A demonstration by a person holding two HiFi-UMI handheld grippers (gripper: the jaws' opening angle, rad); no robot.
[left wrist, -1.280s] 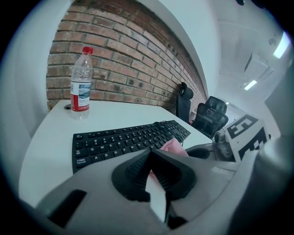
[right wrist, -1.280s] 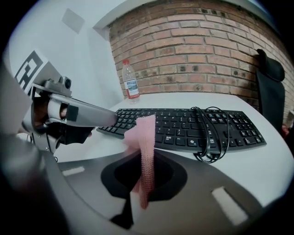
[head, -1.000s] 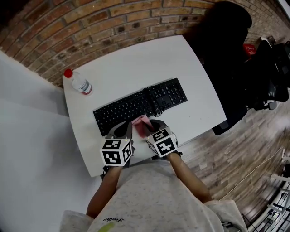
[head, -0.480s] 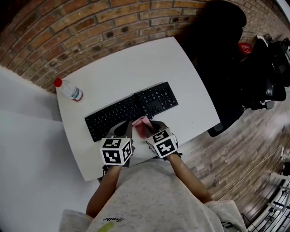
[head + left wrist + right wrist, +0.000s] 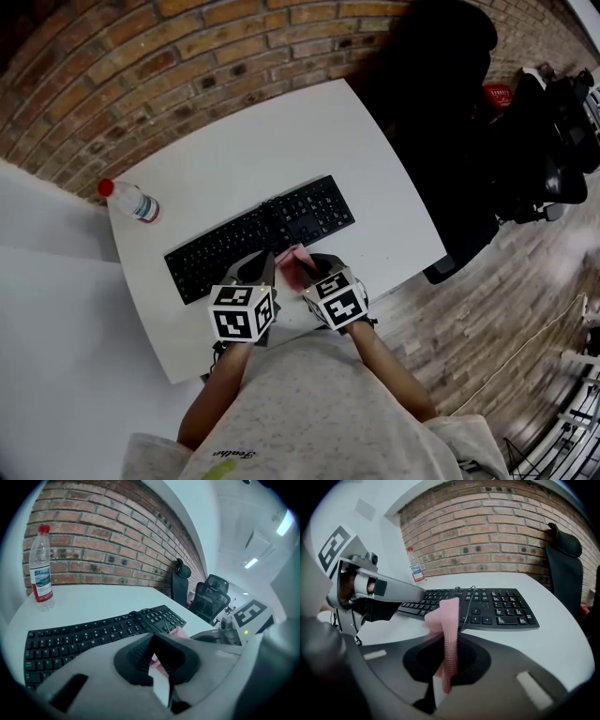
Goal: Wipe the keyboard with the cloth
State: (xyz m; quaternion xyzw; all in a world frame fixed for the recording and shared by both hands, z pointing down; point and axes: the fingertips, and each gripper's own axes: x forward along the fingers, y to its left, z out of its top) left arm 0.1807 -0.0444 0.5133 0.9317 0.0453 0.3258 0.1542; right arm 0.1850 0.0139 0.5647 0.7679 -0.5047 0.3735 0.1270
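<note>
Fingers (image 5: pixel 506 665), right gripper (image 5: pixel 449 663): clamped on pink cloth (image 5: pixel 450 616), upright
Left gripper (image 5: pixel 153 660): jaws together, nothing between
Cloth place: just before keyboard (image 5: pixel 258 234) near edge
Keyboard: flat on table (image 5: pixel 281 131)

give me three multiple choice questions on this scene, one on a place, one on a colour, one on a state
1. Where does the bottle stand?
A on a shelf
B at the table's far left corner
C in a sink
2. What colour is the cloth?
A blue
B green
C pink
3. How is the right gripper?
A shut on the cloth
B open, empty
C shut on the bottle
Answers: B, it stands past the keyboard's left end; C, pink in the right gripper view; A, its jaws pinch the cloth upright.
</note>
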